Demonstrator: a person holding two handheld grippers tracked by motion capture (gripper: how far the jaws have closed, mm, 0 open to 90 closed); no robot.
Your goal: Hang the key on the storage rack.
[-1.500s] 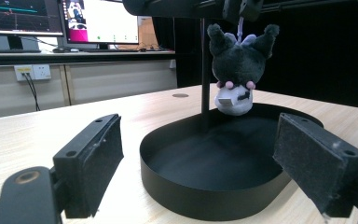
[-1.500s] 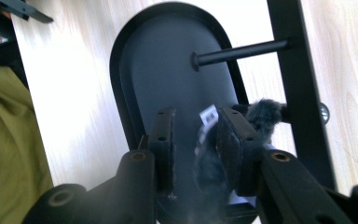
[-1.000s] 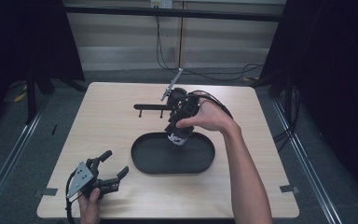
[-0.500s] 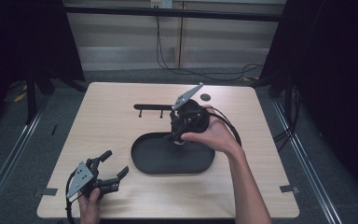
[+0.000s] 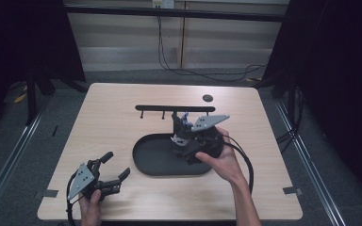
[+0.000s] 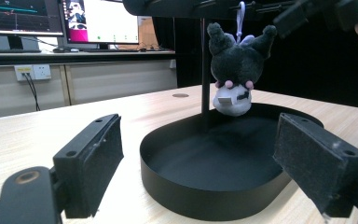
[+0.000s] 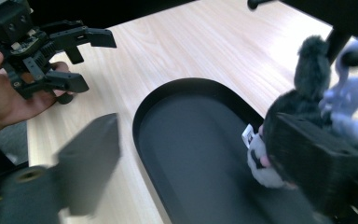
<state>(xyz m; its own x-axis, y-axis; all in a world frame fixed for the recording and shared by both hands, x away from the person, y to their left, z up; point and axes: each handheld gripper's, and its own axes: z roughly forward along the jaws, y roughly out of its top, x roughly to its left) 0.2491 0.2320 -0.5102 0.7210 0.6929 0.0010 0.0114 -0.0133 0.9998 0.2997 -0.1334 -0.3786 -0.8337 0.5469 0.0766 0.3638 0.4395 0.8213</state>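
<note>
Black plush toy (image 6: 233, 70) is seen hanging by its pale loop from the rack (image 5: 174, 108) over the oval tray (image 5: 155, 157); the right claw (image 7: 200, 163), jaws spread, is beside it; the left claw (image 5: 115, 167) rests spread on the tabletop (image 5: 99, 122); unhooking seems next, needing a closing pinch.

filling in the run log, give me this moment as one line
left gripper: open, resting on table | right gripper: open beside plush toy | toy hangs from rack by loop, over black tray
</note>
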